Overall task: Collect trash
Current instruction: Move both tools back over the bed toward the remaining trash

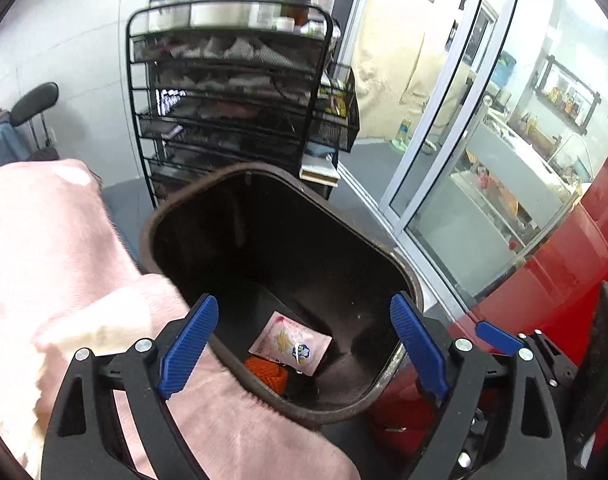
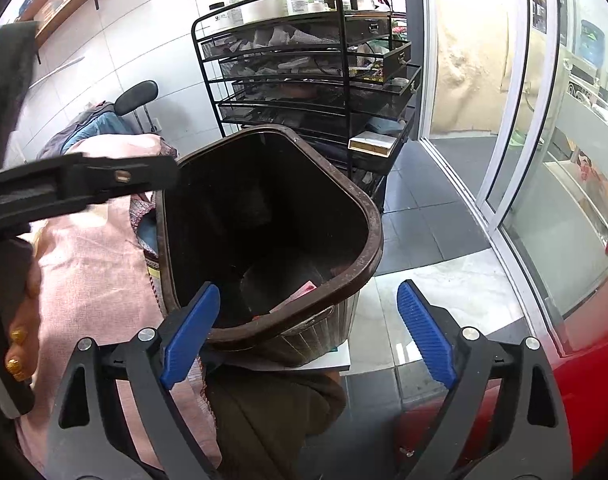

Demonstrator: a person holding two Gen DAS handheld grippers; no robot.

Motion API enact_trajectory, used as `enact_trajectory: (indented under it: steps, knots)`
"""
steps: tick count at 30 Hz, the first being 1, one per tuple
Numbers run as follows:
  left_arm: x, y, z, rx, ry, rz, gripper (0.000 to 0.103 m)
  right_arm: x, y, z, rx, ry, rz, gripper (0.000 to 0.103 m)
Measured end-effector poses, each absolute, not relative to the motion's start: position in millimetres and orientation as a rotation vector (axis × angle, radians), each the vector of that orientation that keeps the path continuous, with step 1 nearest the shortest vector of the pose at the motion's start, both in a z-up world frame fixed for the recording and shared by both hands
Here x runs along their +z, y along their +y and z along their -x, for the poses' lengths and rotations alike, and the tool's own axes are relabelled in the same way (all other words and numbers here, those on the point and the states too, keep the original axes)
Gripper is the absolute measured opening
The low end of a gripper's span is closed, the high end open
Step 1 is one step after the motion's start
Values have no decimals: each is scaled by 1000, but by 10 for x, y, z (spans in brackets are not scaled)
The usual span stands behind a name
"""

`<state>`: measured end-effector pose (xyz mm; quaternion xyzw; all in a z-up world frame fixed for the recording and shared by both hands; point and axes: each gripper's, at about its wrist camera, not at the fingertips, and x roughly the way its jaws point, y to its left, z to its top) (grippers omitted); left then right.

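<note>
A dark brown trash bin (image 1: 396, 264) stands open beneath both grippers, its rim (image 2: 378, 240) also in the right wrist view. At its bottom lie a pink printed wrapper (image 1: 289, 342) and an orange scrap (image 1: 265, 374). My left gripper (image 1: 304, 346) hangs over the bin's near rim, blue pads wide apart, nothing between them. In the right wrist view only a corner of the pink wrapper (image 2: 299, 292) shows. My right gripper (image 2: 308, 332) is open above the bin's near right edge, holding nothing. The left gripper's black body (image 2: 79, 180) crosses the upper left there, with a hand (image 2: 19, 344) on its handle.
A pink fleece blanket (image 1: 55, 260) lies left of the bin. Behind it stands a black wire rack (image 1: 231, 92) with bottles on top. A glass sliding door (image 1: 456, 168) runs along the right. A red surface (image 1: 564, 264) fills the lower right. Grey floor tiles (image 2: 428, 208) lie beyond.
</note>
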<state>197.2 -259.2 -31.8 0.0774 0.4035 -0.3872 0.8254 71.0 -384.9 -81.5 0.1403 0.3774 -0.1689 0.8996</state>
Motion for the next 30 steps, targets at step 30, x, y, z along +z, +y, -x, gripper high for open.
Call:
enact_trajectory:
  steps: [30]
  knots:
    - [-9,92,-1235,-220,626,174,96,-446,-2309,-1091,84,700,-98,90]
